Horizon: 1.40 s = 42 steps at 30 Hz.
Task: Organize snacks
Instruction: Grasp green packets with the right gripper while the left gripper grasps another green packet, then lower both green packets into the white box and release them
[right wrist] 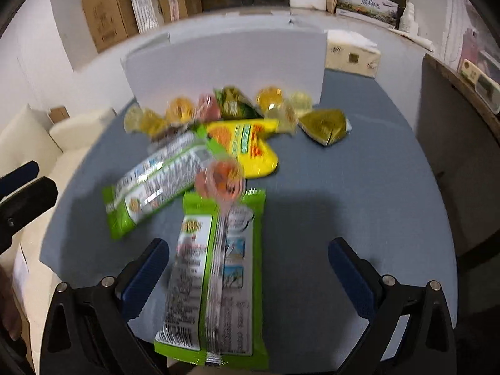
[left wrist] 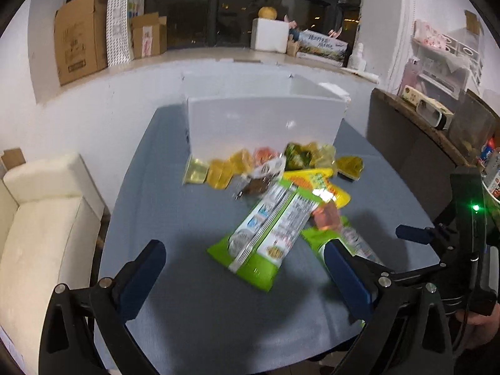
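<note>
Tabletop (left wrist: pixel 175 206) with a blue-grey cloth carries everything, and its far edge stands near a white wall below a dark window. On the window ledge stand brown cardboard boxes (left wrist: pixel 80 37) at the left and a white foam block (left wrist: pixel 269 35) more to the right. A cream sofa (left wrist: pixel 40 218) is beside the left edge of the tabletop, and a dark wooden cabinet (left wrist: pixel 415 143) is beside the right edge.

A white open foam box (left wrist: pixel 262 125) stands at the far edge of the tabletop. Just in front of it lies a row of small clear jelly cups (right wrist: pixel 182 109), yellow and orange, with two dark green triangular packets (right wrist: pixel 323 126) among them. A yellow snack bag (right wrist: pixel 247 147) lies in the middle of the tabletop, partly under the others. Two long green and white snack packs lie closer to the near edge: the left green pack (left wrist: pixel 265 237) is tilted, and the right green pack (right wrist: pixel 215 275) points to the near edge. One orange jelly cup (right wrist: pixel 223 181) rests on the far end of the right green pack.

The left gripper (left wrist: pixel 245 276) has its blue fingers wide apart above the near end of the left green pack and holds nothing. The right gripper (right wrist: pixel 250 276) is also spread wide, and the right green pack lies between its fingers, not pressed by them.
</note>
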Motion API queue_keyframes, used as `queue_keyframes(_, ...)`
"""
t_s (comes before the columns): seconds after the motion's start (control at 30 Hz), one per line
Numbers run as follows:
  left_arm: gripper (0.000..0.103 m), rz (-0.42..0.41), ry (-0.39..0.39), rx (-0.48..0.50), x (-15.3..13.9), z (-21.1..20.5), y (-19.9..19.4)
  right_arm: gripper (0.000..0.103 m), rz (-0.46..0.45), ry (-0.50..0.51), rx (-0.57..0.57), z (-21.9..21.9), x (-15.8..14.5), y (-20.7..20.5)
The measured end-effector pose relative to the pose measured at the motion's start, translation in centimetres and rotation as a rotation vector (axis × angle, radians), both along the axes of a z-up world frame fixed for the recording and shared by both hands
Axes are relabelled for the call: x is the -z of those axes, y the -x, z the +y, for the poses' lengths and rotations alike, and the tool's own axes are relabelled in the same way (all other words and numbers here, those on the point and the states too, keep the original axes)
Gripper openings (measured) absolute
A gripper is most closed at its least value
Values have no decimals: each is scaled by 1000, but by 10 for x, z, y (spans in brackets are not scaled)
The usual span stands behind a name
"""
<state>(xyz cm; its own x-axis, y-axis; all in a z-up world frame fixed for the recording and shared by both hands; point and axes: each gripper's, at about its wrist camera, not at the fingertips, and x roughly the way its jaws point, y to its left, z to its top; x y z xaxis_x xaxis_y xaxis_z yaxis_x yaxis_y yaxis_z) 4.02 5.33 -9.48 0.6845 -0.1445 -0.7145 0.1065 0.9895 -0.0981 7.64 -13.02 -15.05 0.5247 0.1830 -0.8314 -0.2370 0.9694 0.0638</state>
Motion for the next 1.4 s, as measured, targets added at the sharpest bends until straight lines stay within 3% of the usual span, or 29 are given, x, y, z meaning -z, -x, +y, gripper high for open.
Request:
queue_keyframes(0.27, 103, 34, -38, 22, 19, 1, -7, 103, 90, 69, -46, 19, 32, -3)
queue_keyframes(0.33, 103, 39, -48, 41, 24, 0, -9, 91, 80, 73, -41, 17, 30, -1)
queue_keyframes(0.37, 103, 43, -55, 47, 26, -1, -11, 73, 76, 73, -41, 16, 26, 0)
queue_keyframes(0.4, 103, 47, -63, 57, 29, -2, -13, 66, 71, 76, -42, 14, 23, 3)
queue_keyframes(0.67, 103, 86, -86, 195, 48, -18, -45, 67, 103, -28, -39, -23, 7, 25)
queue_keyframes(0.97, 103, 154, -163, 319, 78, -40, -85, 67, 32, -141, 21, -73, -31, 47)
queue_keyframes(1.17, 103, 170, -114, 330, 82, -39, -98, 67, 31, -184, 79, -104, -34, 46)
queue_keyframes(1.2, 101, 167, -116, 337, 82, -39, -97, 67, 34, -185, 80, -105, -34, 48)
queue_keyframes(1.23, 90, 158, -110, 344, 81, -39, -95, 67, 35, -186, 78, -106, -34, 48)
queue_keyframes(1.3, 78, 143, -100, 348, 76, -39, -92, 67, 39, -194, 71, -103, -31, 47)
queue_keyframes(1.4, 74, 137, -72, 374, 72, -42, -81, 67, 34, -202, 63, -101, -30, 43)
